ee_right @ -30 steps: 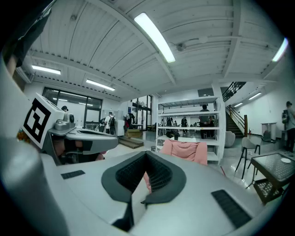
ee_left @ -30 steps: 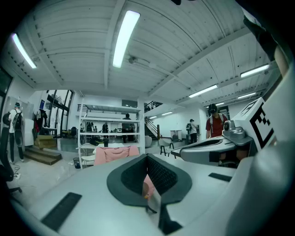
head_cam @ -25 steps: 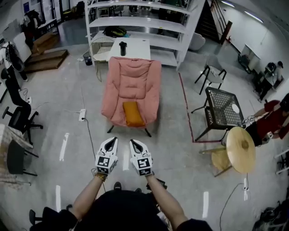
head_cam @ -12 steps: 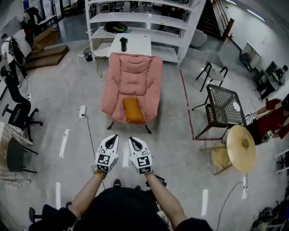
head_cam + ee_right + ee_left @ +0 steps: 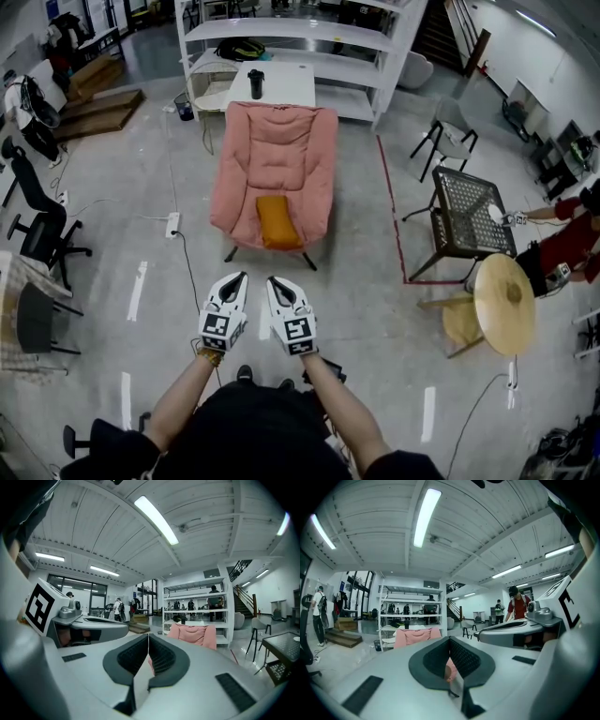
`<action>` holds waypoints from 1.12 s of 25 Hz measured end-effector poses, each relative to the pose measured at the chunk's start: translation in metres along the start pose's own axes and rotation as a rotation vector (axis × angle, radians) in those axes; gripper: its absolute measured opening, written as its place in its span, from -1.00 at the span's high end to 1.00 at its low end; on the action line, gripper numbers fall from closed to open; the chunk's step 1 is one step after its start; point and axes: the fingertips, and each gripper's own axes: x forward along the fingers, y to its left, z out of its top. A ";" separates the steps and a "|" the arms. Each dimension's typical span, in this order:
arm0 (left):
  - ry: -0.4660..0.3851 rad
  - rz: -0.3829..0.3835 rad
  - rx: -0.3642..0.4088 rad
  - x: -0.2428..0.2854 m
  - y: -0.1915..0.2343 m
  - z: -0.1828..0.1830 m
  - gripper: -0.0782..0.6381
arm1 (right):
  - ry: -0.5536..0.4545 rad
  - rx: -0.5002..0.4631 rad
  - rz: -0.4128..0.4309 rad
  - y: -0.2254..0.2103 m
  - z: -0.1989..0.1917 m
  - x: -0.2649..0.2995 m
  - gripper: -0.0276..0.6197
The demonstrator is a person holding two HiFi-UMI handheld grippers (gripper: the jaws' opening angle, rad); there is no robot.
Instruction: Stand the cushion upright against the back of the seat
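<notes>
- Two black office chairs point(image 5: 42, 246) stand at the far left, one nearer us than the other.
- One white power strip point(image 5: 172, 225) lies on the floor, just left of the chair's legs.
- We hold the left gripper point(image 5: 236, 278) low in front of us. In its own view the left gripper point(image 5: 450, 640) has its two jaws pressed together with nothing between them.
- One pink chair point(image 5: 277, 150) stands straight ahead, well apart from both grippers. We also see it past the jaws in the left gripper view point(image 5: 417, 637) and the right gripper view point(image 5: 194, 634).
- One orange cushion point(image 5: 277, 222) lies flat on the front of the chair's seat, apart from the backrest and not upright.
- Behind the chair we count one white table point(image 5: 286, 89) with one black bottle point(image 5: 255, 82) on it, and beyond that one white rack point(image 5: 300, 28).
- The right gripper point(image 5: 276, 280) sits just beside the left one. In its own view the right gripper point(image 5: 148, 637) has both jaws meeting along one line, and it grips nothing.
- One red line point(image 5: 394, 216) runs along the floor to the right of the chair.
- One black mesh table point(image 5: 469, 220) stands beyond that line.
- Two pale wooden stools point(image 5: 503, 305) stand near it, one larger and one lower.
- One person point(image 5: 562, 248) in red is at the right edge.
</notes>
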 end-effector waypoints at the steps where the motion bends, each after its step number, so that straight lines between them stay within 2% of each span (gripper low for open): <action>1: 0.004 0.002 0.002 0.001 -0.001 0.000 0.75 | 0.001 0.004 0.004 -0.002 0.000 0.000 0.87; 9: 0.022 0.006 -0.008 0.005 0.007 -0.016 0.75 | 0.006 0.020 0.018 -0.004 -0.007 0.015 0.87; 17: 0.014 -0.028 -0.060 0.024 0.068 -0.024 0.75 | 0.083 -0.004 -0.021 0.004 -0.016 0.063 0.87; 23: 0.002 -0.064 -0.058 0.041 0.104 -0.024 0.75 | 0.090 -0.019 -0.058 0.003 -0.009 0.098 0.86; 28: 0.017 -0.059 -0.056 0.064 0.122 -0.027 0.75 | 0.092 -0.014 -0.069 -0.010 -0.009 0.120 0.87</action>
